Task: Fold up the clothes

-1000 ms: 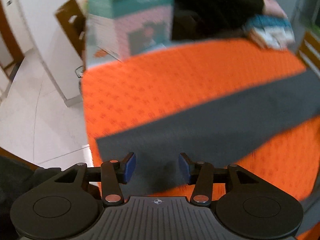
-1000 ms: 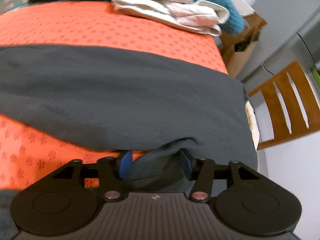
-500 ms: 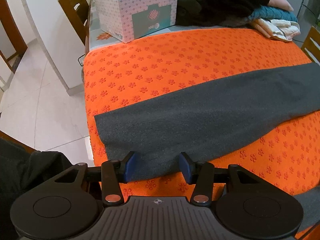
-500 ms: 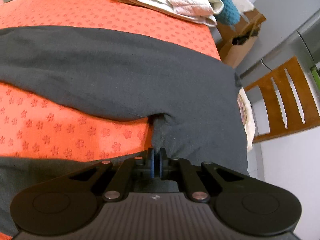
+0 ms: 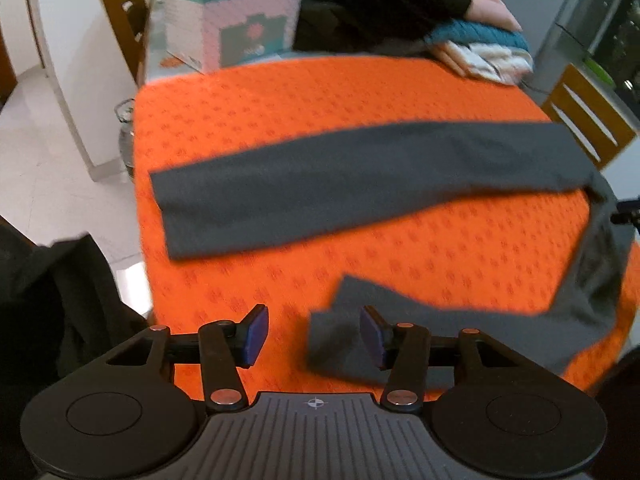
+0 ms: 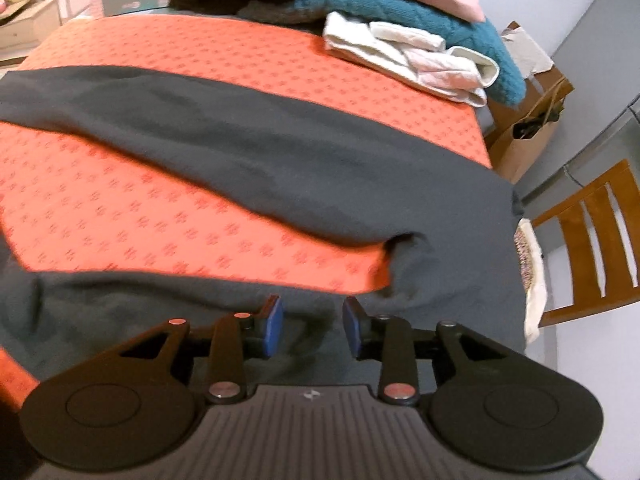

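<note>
Dark grey trousers [image 5: 360,184] lie spread on an orange patterned mat [image 5: 320,100], one leg stretched across the middle, the other leg's hem [image 5: 340,344] near the front edge. My left gripper [image 5: 314,336] is open and empty, just above that near hem. In the right wrist view the trousers [image 6: 280,152] fill the middle, with the waist end at the right edge of the mat [image 6: 160,208]. My right gripper [image 6: 314,326] is open above the grey cloth of the near leg, holding nothing.
A stack of folded clothes [image 6: 420,40] sits at the mat's far right corner. A teal and pink box [image 5: 236,12] stands at the far left. Wooden chairs [image 6: 600,240] stand beside the table, with a paper bag [image 6: 524,136] on the floor.
My right gripper was shut on the cloth near the crotch and has opened and let go. My left gripper has pulled back from the far leg's hem to the near leg's hem.
</note>
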The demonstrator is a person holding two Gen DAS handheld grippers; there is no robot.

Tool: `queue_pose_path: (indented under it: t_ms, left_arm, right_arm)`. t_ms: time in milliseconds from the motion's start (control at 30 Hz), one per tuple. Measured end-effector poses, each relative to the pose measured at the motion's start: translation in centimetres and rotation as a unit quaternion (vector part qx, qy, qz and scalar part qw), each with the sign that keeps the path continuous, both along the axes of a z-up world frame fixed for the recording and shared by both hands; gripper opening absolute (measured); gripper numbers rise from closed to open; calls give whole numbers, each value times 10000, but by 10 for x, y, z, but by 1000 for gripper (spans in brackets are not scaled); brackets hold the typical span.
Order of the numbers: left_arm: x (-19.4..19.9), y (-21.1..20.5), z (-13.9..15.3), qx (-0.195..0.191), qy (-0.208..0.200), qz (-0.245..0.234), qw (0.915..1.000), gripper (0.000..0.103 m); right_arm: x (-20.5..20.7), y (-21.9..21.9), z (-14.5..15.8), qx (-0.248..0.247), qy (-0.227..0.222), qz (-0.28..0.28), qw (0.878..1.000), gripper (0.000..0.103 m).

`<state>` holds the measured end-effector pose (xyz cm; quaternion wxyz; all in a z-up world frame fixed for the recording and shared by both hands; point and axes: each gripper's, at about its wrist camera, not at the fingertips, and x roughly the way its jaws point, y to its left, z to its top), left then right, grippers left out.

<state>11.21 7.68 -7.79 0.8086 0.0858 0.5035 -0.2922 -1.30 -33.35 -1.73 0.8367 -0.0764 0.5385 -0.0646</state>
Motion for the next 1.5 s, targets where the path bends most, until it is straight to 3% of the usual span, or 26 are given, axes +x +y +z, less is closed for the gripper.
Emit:
queue_pose_path:
  t_ms: [167, 233, 300, 500, 667, 900, 1067, 1267, 1333, 1367, 1400, 1500]
  left_arm:
    - [-3, -2, -9, -224, 151, 181, 9995, 56]
    - [-5, -4, -12, -320, 227, 250, 9989, 52]
    - [-10, -7, -15, -374, 280, 298, 9985, 7]
    - [-39, 5, 5, -512, 87, 1016, 9935, 6]
    - [-77, 24, 36, -304, 189, 1698, 9848, 6]
    - [-141, 37, 68, 87, 727, 2636, 9618, 6]
    - [-169, 36, 69, 171, 1065, 3258, 9393, 6]
    - [-185, 32, 69, 182, 1038, 3771, 9201, 6]
    - [-187, 31, 73, 182, 942, 3851, 9179, 6]
    - [-188, 30, 75, 182, 893, 3889, 9168, 6]
    - [-188, 30, 77, 187, 841, 3917, 9160, 6]
    - [-187, 28, 79, 222, 737, 3959, 9150, 6]
  right_arm:
    - [-15, 10, -3, 26, 135, 70, 9999, 43]
    - [-21, 12, -3, 50, 166, 93, 9998, 46]
    - [-24, 14, -3, 78, 202, 140, 9997, 46]
    - [-23, 22, 4, 156, 235, 627, 9976, 53]
    - [-11, 19, 3, 173, 255, 1055, 9939, 53]
    - [12, -5, -2, 201, 334, 1630, 9859, 53]
    - [25, -20, -4, 362, 542, 2417, 9682, 53]
    - [36, -6, -7, 535, 771, 3810, 9198, 53]
    - [39, 5, -9, 558, 894, 4198, 9015, 46]
    - [40, 10, -11, 521, 971, 4348, 8938, 11]
    - [42, 15, -13, 484, 1047, 4496, 8857, 1]
    - [61, 17, -10, 370, 848, 4389, 8937, 1]
